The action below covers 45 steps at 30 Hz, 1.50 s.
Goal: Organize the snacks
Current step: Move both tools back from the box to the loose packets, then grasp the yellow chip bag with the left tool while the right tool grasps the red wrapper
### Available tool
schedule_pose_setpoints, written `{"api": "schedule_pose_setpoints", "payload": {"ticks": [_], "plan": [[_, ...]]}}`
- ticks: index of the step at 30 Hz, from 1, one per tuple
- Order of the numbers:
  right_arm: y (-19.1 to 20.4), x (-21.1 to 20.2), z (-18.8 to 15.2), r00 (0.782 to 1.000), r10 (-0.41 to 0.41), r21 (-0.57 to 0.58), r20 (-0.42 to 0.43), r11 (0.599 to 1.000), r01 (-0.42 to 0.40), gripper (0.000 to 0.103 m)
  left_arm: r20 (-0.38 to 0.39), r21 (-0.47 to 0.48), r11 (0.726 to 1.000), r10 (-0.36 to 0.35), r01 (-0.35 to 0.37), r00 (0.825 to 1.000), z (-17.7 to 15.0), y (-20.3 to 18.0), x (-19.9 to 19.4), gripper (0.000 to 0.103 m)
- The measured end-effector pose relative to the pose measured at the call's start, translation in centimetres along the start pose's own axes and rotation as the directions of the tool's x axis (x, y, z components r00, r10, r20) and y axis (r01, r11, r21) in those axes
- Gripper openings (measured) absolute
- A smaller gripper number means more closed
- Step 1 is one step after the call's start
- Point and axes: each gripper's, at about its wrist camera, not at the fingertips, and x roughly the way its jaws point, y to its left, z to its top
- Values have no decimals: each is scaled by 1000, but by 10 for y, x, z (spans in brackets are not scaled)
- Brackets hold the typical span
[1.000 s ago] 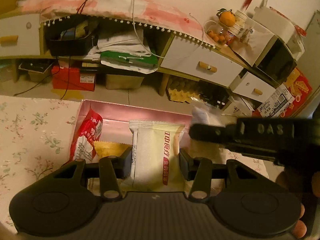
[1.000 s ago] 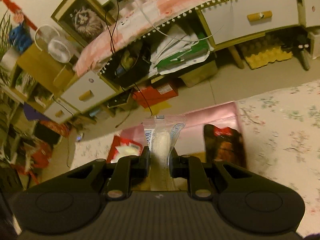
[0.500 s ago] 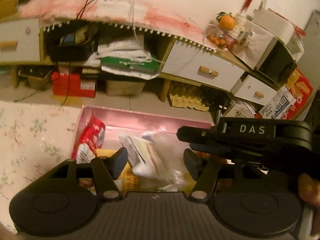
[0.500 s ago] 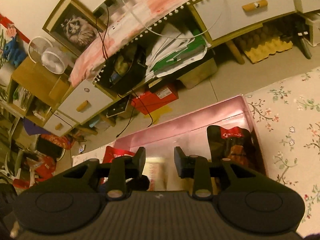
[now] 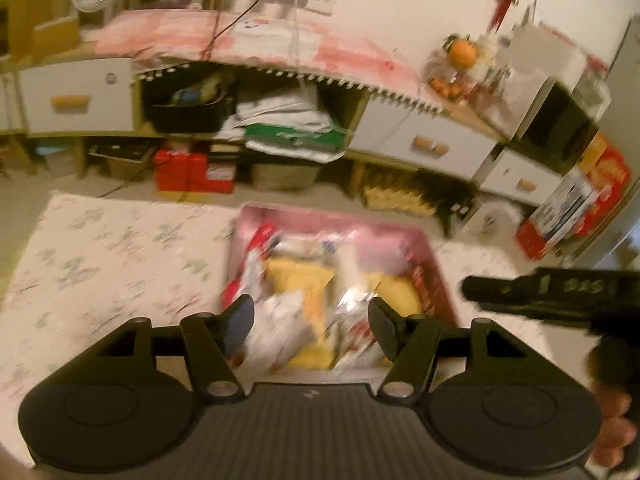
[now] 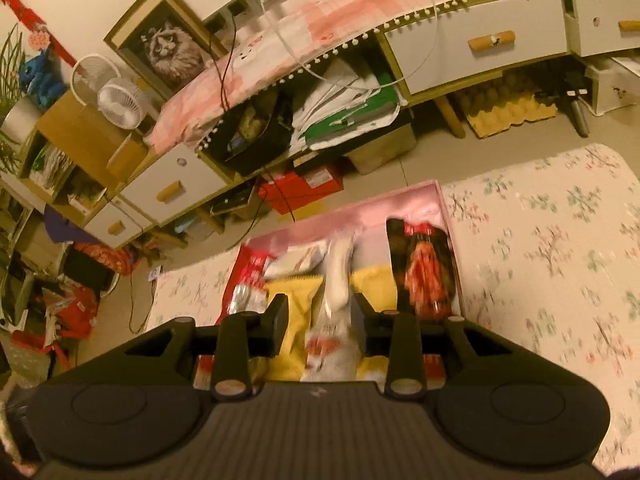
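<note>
We held both grippers, left (image 5: pixel 311 316) and right (image 6: pixel 320 314), open and empty above the snacks (image 6: pixel 338 276) in the pink box (image 6: pixel 352 210); our right gripper's jaws had just been opening.

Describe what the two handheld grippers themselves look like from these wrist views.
Both the left gripper and the right gripper are matte black plastic. Each has a ribbed centre panel flanked by two round discs, and angled linkage arms with pale metal pivot pins leading to short flat jaws. In the left wrist view, the right gripper's side carries raised lettering, too blurred to read. No cables or sleeves show.
</note>
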Motion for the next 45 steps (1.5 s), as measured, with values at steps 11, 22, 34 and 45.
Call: {"api": "schedule_pose_setpoints", "payload": {"ticks": [11,22,34,45], "plan": [[45,-26,-49,996,-55,-185,-71,982,41,48,-74,-86,988,121,-128,990,-48,25,-28,79],[45,-11,-91,976,-156,-471,-151,879,68,56,-195,-243,948,159,-204,968,-78,68,-17,82],[35,13,-117,942,-224,-562,-248,826,49,63,-315,-168,941,232,-295,920,-103,56,19,88],[34,45,-149,893,-305,-671,-331,741,5,58,-333,-74,939,295,-337,896,-112,53,38,82]]}}
